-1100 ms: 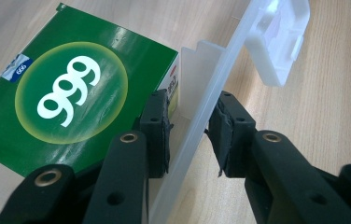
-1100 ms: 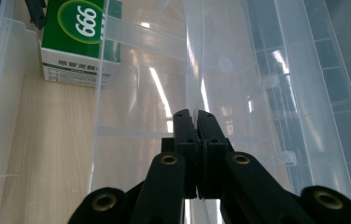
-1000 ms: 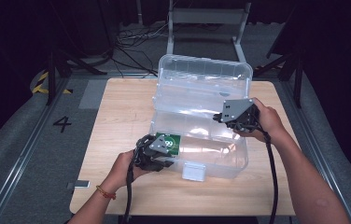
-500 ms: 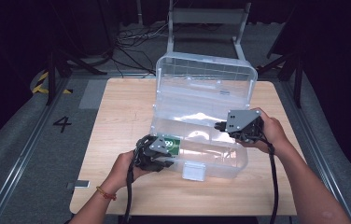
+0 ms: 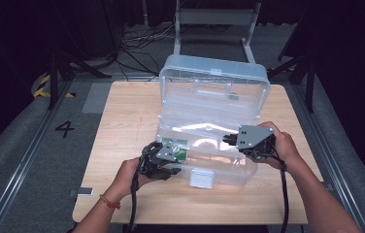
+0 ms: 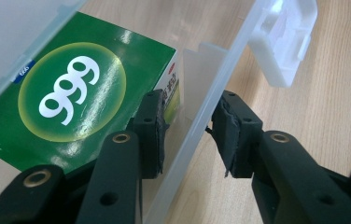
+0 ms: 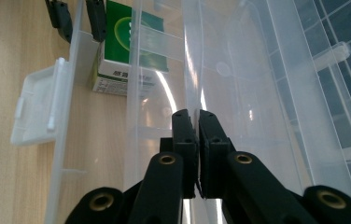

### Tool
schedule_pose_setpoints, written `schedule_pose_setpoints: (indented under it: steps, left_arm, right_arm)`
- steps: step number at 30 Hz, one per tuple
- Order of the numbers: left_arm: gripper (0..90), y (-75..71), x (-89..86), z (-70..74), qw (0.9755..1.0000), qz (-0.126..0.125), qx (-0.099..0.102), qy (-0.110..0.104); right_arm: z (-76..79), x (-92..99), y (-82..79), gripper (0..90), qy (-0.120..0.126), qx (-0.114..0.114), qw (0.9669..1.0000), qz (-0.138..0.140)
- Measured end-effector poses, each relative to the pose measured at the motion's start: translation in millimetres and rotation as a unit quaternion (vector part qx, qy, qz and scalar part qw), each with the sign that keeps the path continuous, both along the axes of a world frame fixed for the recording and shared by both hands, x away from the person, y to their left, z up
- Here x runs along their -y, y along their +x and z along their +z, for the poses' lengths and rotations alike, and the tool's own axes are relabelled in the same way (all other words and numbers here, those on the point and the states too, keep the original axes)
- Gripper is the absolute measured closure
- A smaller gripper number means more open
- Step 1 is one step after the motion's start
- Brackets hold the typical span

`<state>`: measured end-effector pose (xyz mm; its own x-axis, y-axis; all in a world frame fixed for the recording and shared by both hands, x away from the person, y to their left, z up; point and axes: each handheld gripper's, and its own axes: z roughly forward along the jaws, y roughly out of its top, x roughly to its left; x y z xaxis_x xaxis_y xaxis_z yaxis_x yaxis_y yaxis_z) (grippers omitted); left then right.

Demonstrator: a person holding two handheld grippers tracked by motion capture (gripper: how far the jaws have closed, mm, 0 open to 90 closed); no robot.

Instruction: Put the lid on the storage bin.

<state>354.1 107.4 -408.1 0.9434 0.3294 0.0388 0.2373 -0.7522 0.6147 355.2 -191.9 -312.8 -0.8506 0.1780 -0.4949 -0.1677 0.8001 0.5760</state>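
Observation:
A clear plastic storage box (image 5: 248,167) stands on the wooden table with its lid (image 5: 214,87) raised. A green "999" medicine carton (image 6: 71,93) lies in its near left corner (image 5: 176,147). My left gripper (image 6: 190,133) straddles the box's front wall (image 6: 211,93), one jaw inside by the carton, one outside. Its jaws have just been opening, and gaps show between the pads and the wall. My right gripper (image 7: 197,140) is shut on the thin edge of a clear inner tray (image 7: 192,70), held low over the box's right side (image 5: 229,140).
The white front latch (image 5: 202,178) hangs open off the box's near wall (image 6: 285,42). Bare wooden table (image 5: 122,121) lies left of the box. A metal frame (image 5: 214,19) and cables stand on the dark floor beyond the far edge.
My right gripper has come down and toward the near side with the clear tray, which now sits lower in the box. The left hand has stayed put.

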Motion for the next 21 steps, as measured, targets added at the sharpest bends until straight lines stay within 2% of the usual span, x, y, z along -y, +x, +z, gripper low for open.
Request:
schedule_pose_setpoints:
  steps: [2, 5, 6, 7, 10, 12, 13, 14, 16, 17, 18, 21]
  left_arm:
    - [54.8, -3.2, 0.9, 0.0, 1.0000, -0.003, -0.004, -0.001]
    - [40.8, -9.0, 3.0, 1.7, 0.9997, -0.010, -0.002, 0.023]
    - [32.7, -11.7, 2.2, 3.2, 0.9994, -0.010, 0.009, 0.032]
    - [29.6, -13.5, 0.9, 4.1, 0.9994, -0.007, 0.013, 0.030]
    - [26.5, -17.8, -7.4, 7.5, 0.9999, -0.014, 0.000, 0.005]
    - [20.5, -19.6, -11.0, 8.8, 1.0000, 0.002, 0.003, 0.007]
    - [17.3, -20.6, -13.1, 10.4, 1.0000, 0.005, 0.003, 0.001]
    - [17.1, -22.6, -15.8, 13.2, 1.0000, 0.002, 0.003, -0.006]
    - [19.1, -23.7, -17.2, 15.3, 1.0000, -0.002, 0.006, -0.006]
    - [20.5, -26.7, -21.3, 21.1, 0.9998, -0.005, 0.013, -0.011]
    - [20.0, -27.0, -23.5, 23.6, 0.9997, -0.007, 0.010, -0.019]
    - [19.5, -29.1, -28.9, 30.4, 0.9995, -0.002, 0.016, -0.028]
  right_arm:
    - [-1.5, 0.7, -2.0, 88.1, 0.005, -0.007, 1.0000, 0.000]
    - [-2.7, 0.9, -4.2, 88.0, 0.003, -0.005, 1.0000, 0.002]
    - [-2.9, 1.0, -4.2, 88.0, 0.004, -0.007, 1.0000, 0.002]
    - [-3.0, 1.0, -4.1, 88.0, 0.005, -0.008, 0.9999, 0.002]
    - [-3.3, 0.9, -4.3, 87.9, 0.006, -0.006, 1.0000, 0.001]
    - [-3.6, 1.2, -4.3, 87.9, 0.008, -0.007, 0.9999, 0.002]
    - [-3.8, 1.2, -4.6, 87.8, 0.008, -0.007, 0.9999, 0.001]
    - [-3.8, 1.5, -4.7, 87.8, 0.006, -0.004, 1.0000, 0.001]
    - [-4.5, 1.7, -5.5, 87.4, 0.010, -0.007, 0.9999, 0.000]
    - [-4.6, 1.5, -5.3, 87.1, 0.011, -0.007, 0.9999, 0.000]
    - [-4.6, 1.1, -5.4, 87.0, 0.010, -0.005, 0.9999, 0.000]
    - [-5.1, 0.6, -5.5, 86.9, 0.013, -0.005, 0.9999, -0.001]
